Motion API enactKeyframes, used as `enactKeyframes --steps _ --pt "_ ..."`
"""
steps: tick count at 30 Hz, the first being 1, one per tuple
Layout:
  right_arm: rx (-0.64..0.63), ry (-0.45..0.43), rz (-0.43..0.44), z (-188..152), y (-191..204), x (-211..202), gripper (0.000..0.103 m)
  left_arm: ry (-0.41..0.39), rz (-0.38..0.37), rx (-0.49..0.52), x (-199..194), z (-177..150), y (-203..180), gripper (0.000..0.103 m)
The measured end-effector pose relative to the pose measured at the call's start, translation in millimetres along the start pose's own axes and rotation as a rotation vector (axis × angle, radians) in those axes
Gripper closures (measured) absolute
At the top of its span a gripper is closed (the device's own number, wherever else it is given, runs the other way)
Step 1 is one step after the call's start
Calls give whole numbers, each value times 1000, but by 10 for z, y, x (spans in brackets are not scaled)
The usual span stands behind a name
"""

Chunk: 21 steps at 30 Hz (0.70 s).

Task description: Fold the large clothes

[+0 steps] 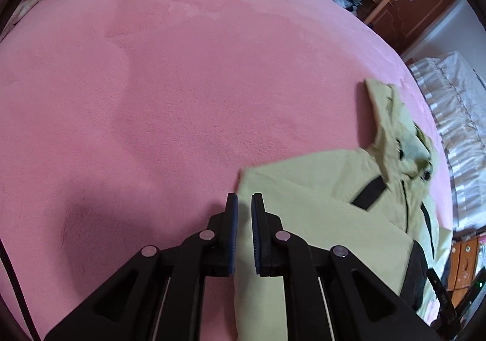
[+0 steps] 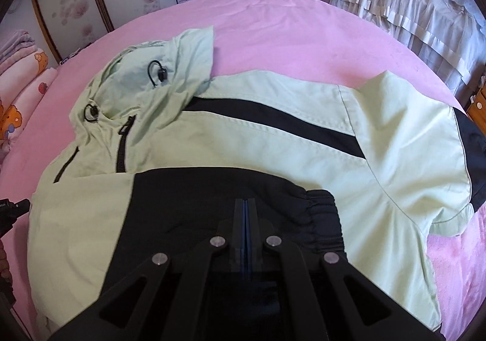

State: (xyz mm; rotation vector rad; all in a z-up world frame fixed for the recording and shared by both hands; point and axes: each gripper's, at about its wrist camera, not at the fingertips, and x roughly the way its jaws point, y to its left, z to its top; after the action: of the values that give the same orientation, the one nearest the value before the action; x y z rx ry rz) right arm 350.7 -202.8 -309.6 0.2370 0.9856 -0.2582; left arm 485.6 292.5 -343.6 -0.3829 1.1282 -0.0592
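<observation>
Black elastic-cuffed sleeve [image 2: 231, 204] of the pale-green hooded jacket [image 2: 273, 134] is seen folded across its body on the pink bed [image 2: 273, 22], right gripper [image 2: 246, 204] fingers pressed together, left gripper [image 1: 244, 204] fingers slightly parted and empty; further folds are judged outstanding.

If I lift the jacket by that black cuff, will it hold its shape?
Probably not. The jacket looks thin and creased, so it should drape limply. Its smooth shell may slip, and the hood would likely flop loose.
</observation>
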Motion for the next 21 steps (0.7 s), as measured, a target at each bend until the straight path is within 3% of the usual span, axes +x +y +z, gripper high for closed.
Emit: enactKeyframes --steps 2,8,16,21 --pt "-13 -4 30 -22 106 -91 103 40 -34 16 -83 -104 -33 98" --pt "-51 37 87 -170 427 -191 103 166 -23 27 -38 -654 -62 98" --pt "-41 66 120 -263 511 -292 103 231 -36 -41 -211 -1331 179 98" --pt "-47 70 121 -264 458 -387 103 276 -22 -11 -326 -1502 194 97"
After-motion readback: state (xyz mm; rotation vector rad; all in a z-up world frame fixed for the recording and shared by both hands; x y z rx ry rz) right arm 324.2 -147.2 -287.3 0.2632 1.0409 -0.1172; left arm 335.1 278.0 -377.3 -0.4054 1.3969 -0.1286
